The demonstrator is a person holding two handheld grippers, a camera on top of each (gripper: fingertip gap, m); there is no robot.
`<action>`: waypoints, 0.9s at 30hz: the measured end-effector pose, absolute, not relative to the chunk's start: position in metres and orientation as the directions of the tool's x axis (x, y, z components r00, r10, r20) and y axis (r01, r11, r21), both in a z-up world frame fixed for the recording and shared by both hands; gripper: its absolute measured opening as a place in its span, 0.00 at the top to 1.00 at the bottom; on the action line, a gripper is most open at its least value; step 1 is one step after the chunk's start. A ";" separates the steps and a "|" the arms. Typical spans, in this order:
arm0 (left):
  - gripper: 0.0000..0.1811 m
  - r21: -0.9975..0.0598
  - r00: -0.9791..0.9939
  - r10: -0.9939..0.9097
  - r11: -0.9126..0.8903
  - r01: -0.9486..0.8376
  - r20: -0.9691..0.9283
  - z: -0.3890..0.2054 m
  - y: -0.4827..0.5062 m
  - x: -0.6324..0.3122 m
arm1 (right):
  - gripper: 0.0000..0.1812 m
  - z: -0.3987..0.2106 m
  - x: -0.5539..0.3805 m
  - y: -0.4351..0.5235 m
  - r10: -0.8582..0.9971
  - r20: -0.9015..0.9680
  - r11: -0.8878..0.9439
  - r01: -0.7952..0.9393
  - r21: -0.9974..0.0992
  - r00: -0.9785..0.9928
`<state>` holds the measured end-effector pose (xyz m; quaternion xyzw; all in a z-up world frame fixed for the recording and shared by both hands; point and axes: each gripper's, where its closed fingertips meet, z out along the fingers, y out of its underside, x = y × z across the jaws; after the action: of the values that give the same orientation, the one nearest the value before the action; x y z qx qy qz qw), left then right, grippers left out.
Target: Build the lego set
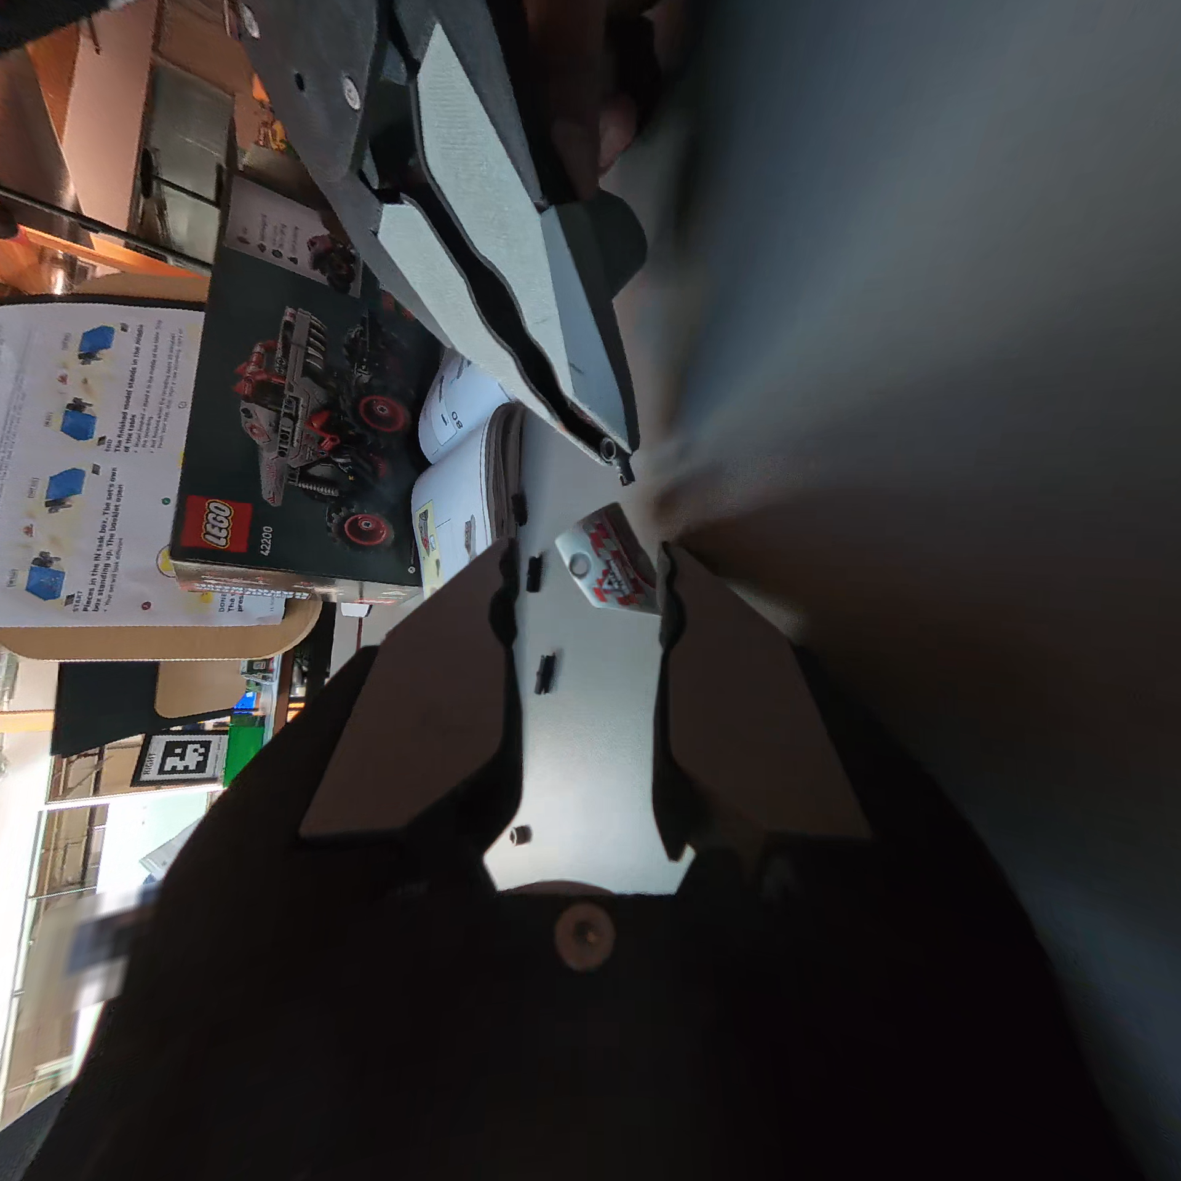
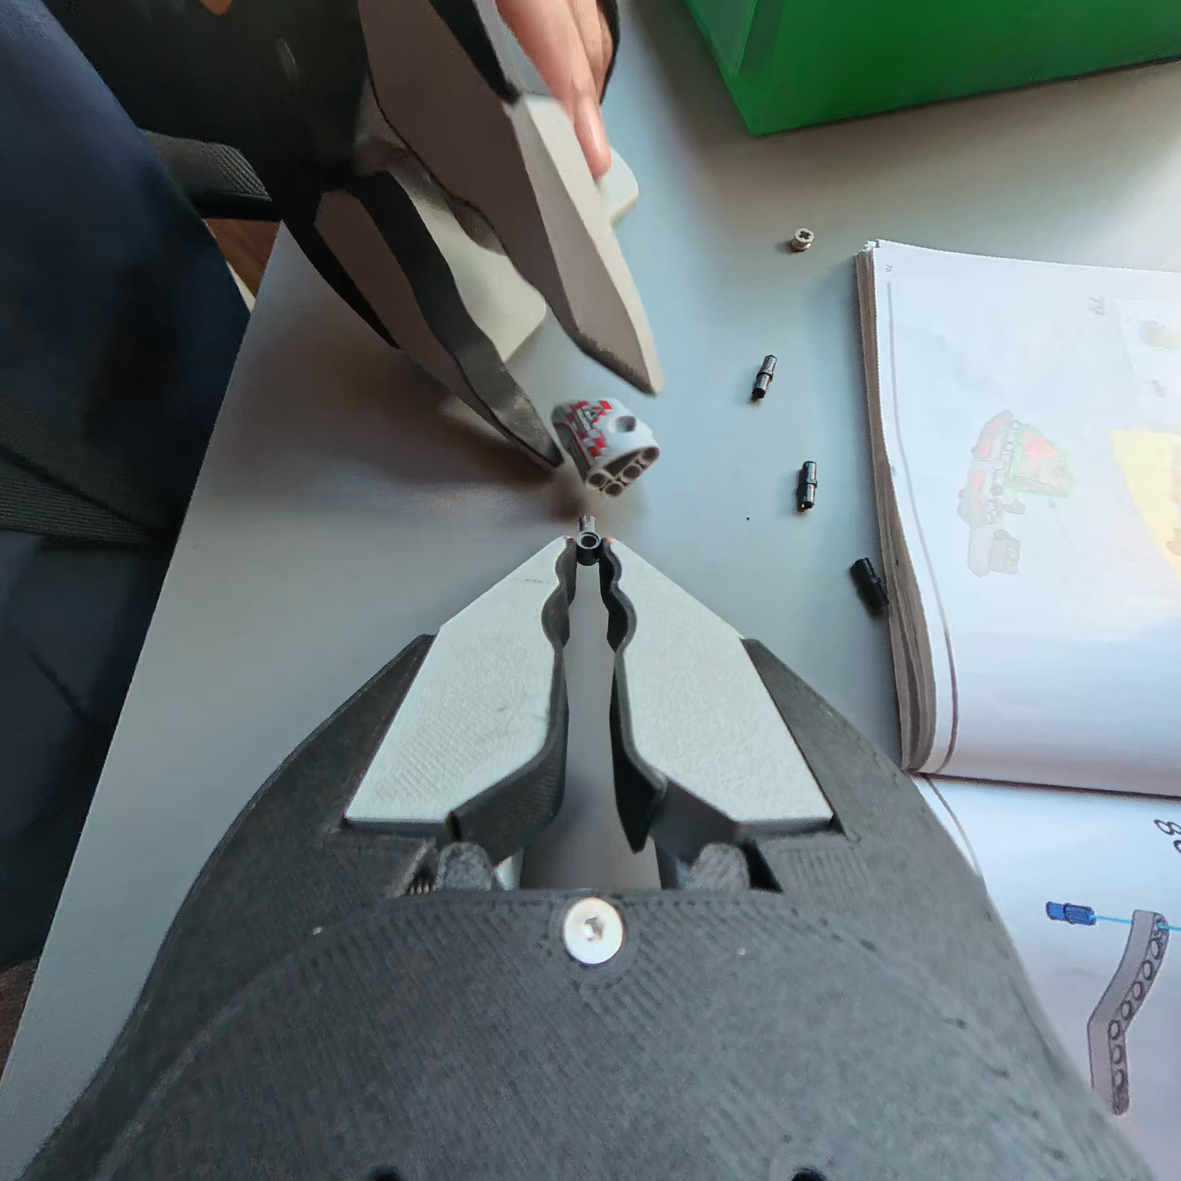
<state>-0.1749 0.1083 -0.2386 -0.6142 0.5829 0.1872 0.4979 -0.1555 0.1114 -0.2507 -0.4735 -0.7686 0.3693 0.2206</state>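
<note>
- Left wrist view: the left hand-held gripper (image 1: 585, 556) is spread wide and holds nothing. A grey printed piece (image 1: 610, 562) lies on the counter (image 1: 588, 735) just beyond its tips, close to one finger. Small black pins (image 1: 545, 673) lie between and ahead of the fingers. Farther ahead, an open booklet (image 1: 460, 486) and the set's box (image 1: 300, 434) stand past the right hand-held gripper (image 1: 617, 457), which pinches a pin.
- Right wrist view: the right hand-held gripper (image 2: 586, 543) is pressed together on a dark pin (image 2: 588, 542) at its tips. The grey printed piece (image 2: 604, 444) lies just ahead, touching one finger of the left hand-held gripper (image 2: 607, 422). To the right are loose black pins (image 2: 807, 486), the booklet (image 2: 1022, 511) and, farther off, a green box (image 2: 926, 57).
</note>
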 end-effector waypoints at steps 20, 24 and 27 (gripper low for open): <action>0.80 -0.649 0.663 -0.694 -0.646 -0.402 0.280 -0.253 0.099 -0.185 | 0.98 -0.230 -0.174 0.125 0.901 -0.254 -0.016 0.560 -0.828 -0.350; 0.83 -0.642 0.671 -0.700 -0.635 -0.429 0.245 -0.254 0.103 -0.183 | 0.98 -0.235 -0.173 0.117 0.905 -0.220 0.035 0.578 -0.815 -0.365; 0.86 -0.629 0.669 -0.719 -0.612 -0.480 0.189 -0.256 0.104 -0.184 | 0.98 -0.241 -0.172 0.114 0.902 -0.214 0.060 0.601 -0.797 -0.374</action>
<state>-0.1841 0.1041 -0.2560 -0.8711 0.3439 -0.2172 0.2751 -0.1722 0.1140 -0.2407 -0.5319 -0.7068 0.4327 0.1740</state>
